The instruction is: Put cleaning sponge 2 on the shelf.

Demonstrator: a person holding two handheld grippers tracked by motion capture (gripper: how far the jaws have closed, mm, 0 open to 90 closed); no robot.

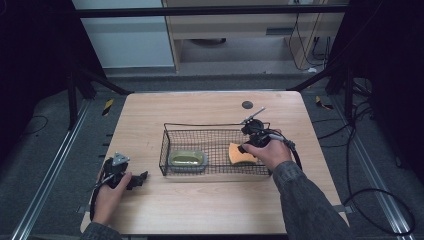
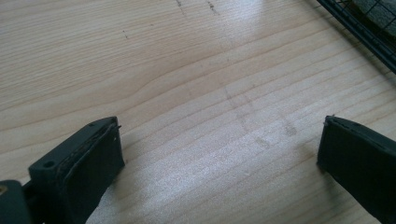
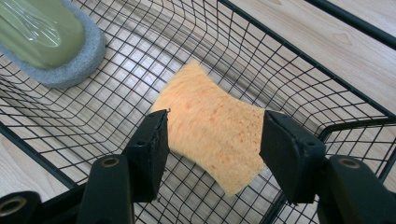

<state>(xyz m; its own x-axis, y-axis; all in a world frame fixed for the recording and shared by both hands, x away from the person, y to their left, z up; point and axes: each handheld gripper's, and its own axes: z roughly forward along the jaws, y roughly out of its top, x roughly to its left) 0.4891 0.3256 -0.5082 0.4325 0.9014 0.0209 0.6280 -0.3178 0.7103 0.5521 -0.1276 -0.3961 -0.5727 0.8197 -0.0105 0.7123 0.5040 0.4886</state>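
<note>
The orange sponge (image 3: 212, 133) lies flat on the wire floor at the right end of the black wire basket (image 1: 165, 145), close to that end's wall. In the right gripper view the jaws of the right gripper (image 3: 214, 151) stand on either side of the sponge, spread a little wider than it, their pads clear of its edges, so nothing is pinched. From above, the right gripper (image 1: 246, 148) dips over the basket's right rim with the hand behind it, and the hand covers part of the sponge.

At the basket's left end lies a green scrubber on a grey pad (image 1: 187, 159), well apart from the sponge. The close view shows a glossy wrap on the scrubber's green top (image 3: 39, 30), a detail too small to make out from above. The basket's upright mesh walls ring both items; the right wall and front rim stand nearest the right gripper.

The basket sits mid-counter (image 1: 200, 205). A small dark disc (image 1: 247, 105) lies on the counter beyond it.

The left gripper (image 1: 140, 179) rests on the counter near the basket's front left corner. In the left gripper view its jaws are spread wide over bare wood (image 2: 187, 93), with a corner of the basket (image 2: 359, 28) at the upper right.
</note>
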